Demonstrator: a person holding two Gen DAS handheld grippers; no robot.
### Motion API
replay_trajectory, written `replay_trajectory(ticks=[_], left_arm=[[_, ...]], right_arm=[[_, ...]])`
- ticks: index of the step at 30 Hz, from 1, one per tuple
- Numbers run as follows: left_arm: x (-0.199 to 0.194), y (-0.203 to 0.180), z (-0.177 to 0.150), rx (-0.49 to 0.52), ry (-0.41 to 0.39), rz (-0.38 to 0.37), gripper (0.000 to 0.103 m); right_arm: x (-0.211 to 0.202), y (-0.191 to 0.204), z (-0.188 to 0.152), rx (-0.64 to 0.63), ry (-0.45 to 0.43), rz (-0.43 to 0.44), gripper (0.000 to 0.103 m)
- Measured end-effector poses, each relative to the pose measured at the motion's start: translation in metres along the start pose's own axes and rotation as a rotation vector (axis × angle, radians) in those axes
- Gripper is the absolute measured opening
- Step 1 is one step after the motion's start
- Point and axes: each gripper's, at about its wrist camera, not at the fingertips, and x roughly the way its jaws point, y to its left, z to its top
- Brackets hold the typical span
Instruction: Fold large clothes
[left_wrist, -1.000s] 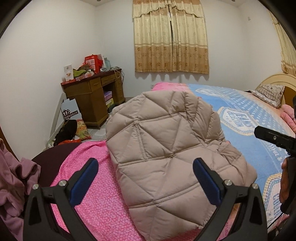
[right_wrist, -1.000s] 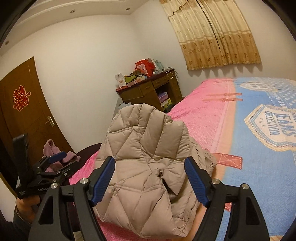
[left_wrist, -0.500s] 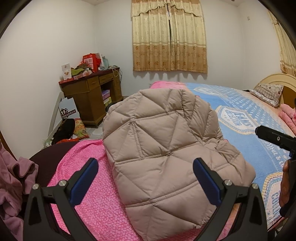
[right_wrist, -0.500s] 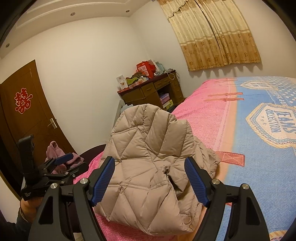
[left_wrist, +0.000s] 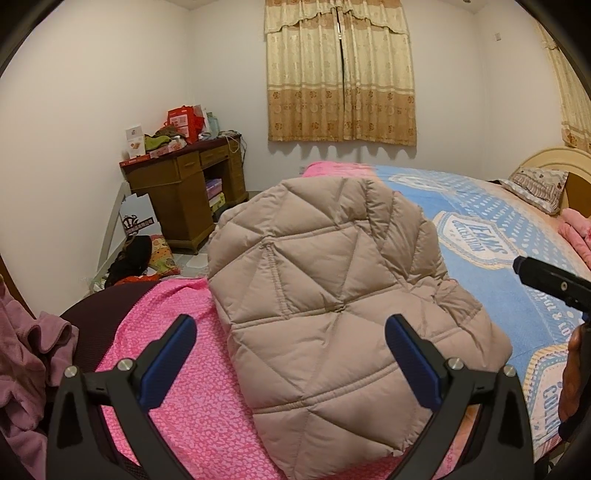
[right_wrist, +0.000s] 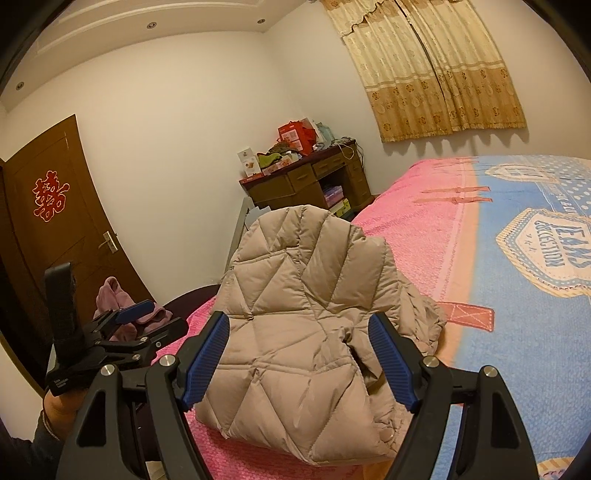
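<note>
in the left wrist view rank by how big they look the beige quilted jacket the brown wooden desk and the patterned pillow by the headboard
1. Beige quilted jacket, though nearest the camera.
2. Brown wooden desk.
3. Patterned pillow, farthest away, so its rank is unsure.

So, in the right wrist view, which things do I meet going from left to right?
Wooden door → left gripper held in a hand → purple garment → beige quilted jacket → pink part of the bedcover → blue part of the bedcover.
</note>
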Motion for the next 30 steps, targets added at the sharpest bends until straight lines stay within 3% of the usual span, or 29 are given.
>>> replay_trajectory(ticks=[30], left_arm=[[-0.003,0.004,0.006,0.024,-0.023,0.041,0.103]], right_arm=[[0.001,0.012,-0.007,-0.012,0.001,0.025,0.078]])
